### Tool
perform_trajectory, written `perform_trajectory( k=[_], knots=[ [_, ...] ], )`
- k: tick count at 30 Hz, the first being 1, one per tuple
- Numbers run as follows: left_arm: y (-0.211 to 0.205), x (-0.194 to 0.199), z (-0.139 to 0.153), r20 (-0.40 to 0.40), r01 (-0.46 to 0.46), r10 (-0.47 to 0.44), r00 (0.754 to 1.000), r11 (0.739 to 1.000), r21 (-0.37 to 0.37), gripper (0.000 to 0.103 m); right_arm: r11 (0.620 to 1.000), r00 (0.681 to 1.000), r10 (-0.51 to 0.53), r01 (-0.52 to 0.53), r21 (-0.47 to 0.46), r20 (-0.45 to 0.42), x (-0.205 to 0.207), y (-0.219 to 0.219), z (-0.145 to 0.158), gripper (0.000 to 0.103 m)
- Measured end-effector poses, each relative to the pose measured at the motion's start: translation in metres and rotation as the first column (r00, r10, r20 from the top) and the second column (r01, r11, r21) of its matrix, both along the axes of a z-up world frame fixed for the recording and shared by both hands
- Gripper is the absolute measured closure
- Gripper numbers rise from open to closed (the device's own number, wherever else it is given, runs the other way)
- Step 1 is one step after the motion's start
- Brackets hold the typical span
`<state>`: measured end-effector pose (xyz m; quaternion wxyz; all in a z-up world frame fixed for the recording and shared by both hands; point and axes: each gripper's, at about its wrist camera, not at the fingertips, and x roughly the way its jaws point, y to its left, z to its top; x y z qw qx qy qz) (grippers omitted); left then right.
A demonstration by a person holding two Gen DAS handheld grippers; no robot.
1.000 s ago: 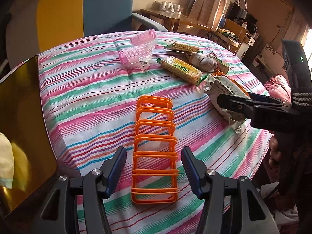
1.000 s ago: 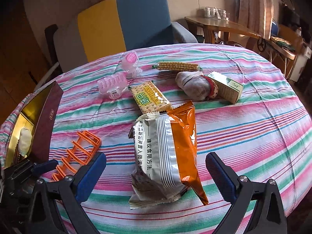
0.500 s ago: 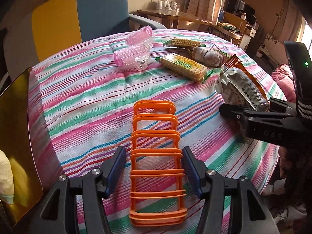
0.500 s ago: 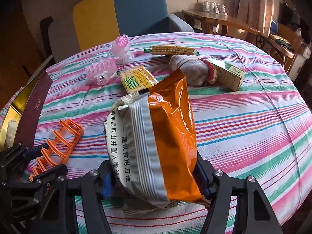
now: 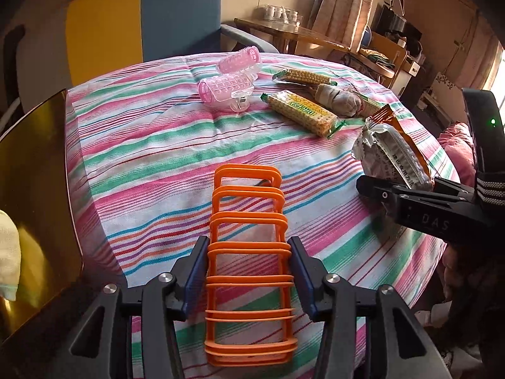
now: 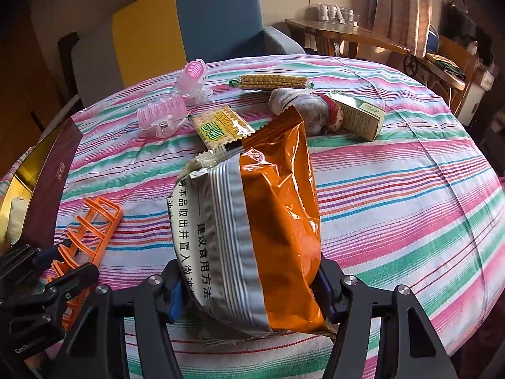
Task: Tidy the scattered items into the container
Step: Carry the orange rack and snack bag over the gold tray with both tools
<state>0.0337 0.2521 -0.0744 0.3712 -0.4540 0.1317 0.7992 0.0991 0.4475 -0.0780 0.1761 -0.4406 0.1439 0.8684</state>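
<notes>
An orange plastic rack [image 5: 249,221] lies lengthwise on the striped tablecloth. My left gripper [image 5: 248,246] straddles its middle, jaws closing, both pads against the rack's sides. An orange and silver snack bag [image 6: 268,205] sits between the closing jaws of my right gripper [image 6: 249,271]. The pads squeeze its near end and the far end tilts up off the cloth. The left wrist view shows the same bag [image 5: 391,158] at the right. The container, a gold-lined box [image 5: 31,173] with a dark red wall [image 6: 47,164], stands at the left and holds a cream cloth [image 5: 8,259].
Farther back lie two pink hair rollers [image 5: 225,90], a cracker packet [image 5: 303,113], a corn-patterned packet [image 5: 303,77], a rolled sock [image 5: 337,101] and a green carton [image 6: 359,115]. A blue and yellow armchair [image 5: 176,12] stands behind the round table; a wooden table [image 5: 300,34] is beyond.
The left jaws have narrowed from wide of the rack to touching its sides. The right jaws went from wide open to clamped on the bag, whose far end rose.
</notes>
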Motion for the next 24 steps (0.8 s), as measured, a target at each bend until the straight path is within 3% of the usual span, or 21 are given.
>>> perform_trajectory(
  k=[16, 24],
  knots=[
    [-0.021, 0.023, 0.002, -0.054, -0.026, 0.024, 0.998, 0.999, -0.039, 0.052, 1.0, 1.0, -0.023, 0.023, 0.008, 0.006, 0.016, -0.021, 0.001, 0.039],
    [-0.032, 0.028, 0.015, -0.073, -0.036, 0.035, 0.997, 0.999, -0.01, 0.052, 1.0, 1.0, 0.006, -0.006, 0.02, 0.008, 0.019, -0.043, 0.002, 0.039]
  ],
)
